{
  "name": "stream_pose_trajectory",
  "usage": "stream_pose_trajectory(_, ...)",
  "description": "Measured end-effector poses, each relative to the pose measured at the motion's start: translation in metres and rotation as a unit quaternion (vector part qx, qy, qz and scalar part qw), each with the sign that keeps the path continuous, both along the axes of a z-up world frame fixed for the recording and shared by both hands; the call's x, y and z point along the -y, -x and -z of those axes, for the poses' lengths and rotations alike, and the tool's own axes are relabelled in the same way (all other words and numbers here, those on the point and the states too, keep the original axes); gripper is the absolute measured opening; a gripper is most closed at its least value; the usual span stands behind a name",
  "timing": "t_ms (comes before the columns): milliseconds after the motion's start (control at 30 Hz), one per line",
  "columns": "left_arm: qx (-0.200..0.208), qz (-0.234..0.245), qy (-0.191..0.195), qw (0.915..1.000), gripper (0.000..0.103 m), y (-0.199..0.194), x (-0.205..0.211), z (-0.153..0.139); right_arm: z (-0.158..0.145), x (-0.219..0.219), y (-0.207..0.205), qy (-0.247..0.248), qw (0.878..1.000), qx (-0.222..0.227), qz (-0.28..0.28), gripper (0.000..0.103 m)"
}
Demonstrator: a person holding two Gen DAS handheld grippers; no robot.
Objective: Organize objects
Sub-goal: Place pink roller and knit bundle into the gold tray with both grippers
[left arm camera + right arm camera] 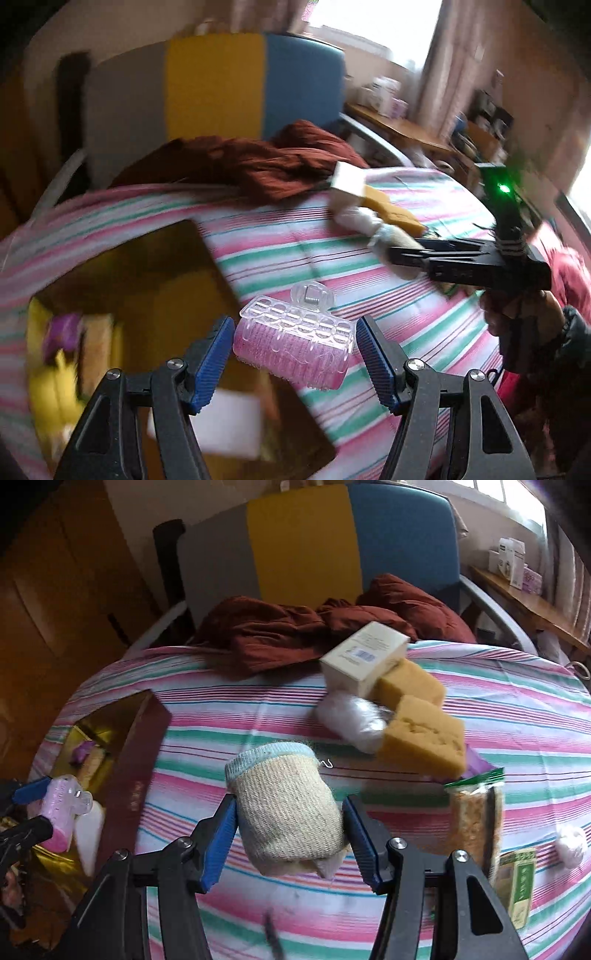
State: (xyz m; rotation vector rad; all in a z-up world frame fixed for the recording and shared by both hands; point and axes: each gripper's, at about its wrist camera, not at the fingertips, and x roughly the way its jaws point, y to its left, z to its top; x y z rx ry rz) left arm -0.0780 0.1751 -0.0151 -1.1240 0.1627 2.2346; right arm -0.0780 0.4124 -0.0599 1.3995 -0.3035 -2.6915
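Note:
My left gripper [295, 354] is shut on a pink hair roller with a clear clip [295, 343] and holds it over the edge of a brown box [177, 280] at the left of the striped table. My right gripper [290, 823] is shut on a rolled beige woven cloth with a light blue rim [284, 805], held above the striped tablecloth [517, 720]. In the right wrist view the left gripper with the roller [59, 812] shows at the far left by the box [133, 760]. In the left wrist view the right gripper [406, 258] shows at the right.
A cream carton [364, 657], two yellow sponges [424, 734], a white wad [351, 716], a snack packet [472, 816] and a small green box [517, 882] lie on the table. A dark red garment [295, 627] and a chair [306, 546] are behind. The box holds yellow and purple items [59, 339].

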Motion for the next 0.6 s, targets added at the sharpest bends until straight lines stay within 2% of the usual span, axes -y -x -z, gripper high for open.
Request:
stream_pose_trajectory(133,0.006,-0.06,-0.005,0.9982,0.069,-0.001,0.05,0.005,-0.008,0.025,-0.004,0.028,0.999,-0.008,-0.015,0.058)
stream_pose_trajectory(300,0.005,-0.122,-0.006,0.9925,0.069,0.002,0.102,0.009,-0.023,0.077,-0.004,0.06,0.997,-0.025,-0.046,0.058)
stream_pose_trajectory(433,0.001,-0.15,-0.009,0.9887,0.069,0.001,0.132,0.012,-0.031,0.119,0.003,0.078,0.994,-0.031,-0.075,0.058)
stream_pose_trajectory(600,0.006,-0.163,-0.014,0.9866,0.069,-0.004,0.153,0.02,-0.033,0.17,0.017,0.093,0.99,-0.021,-0.105,0.058)
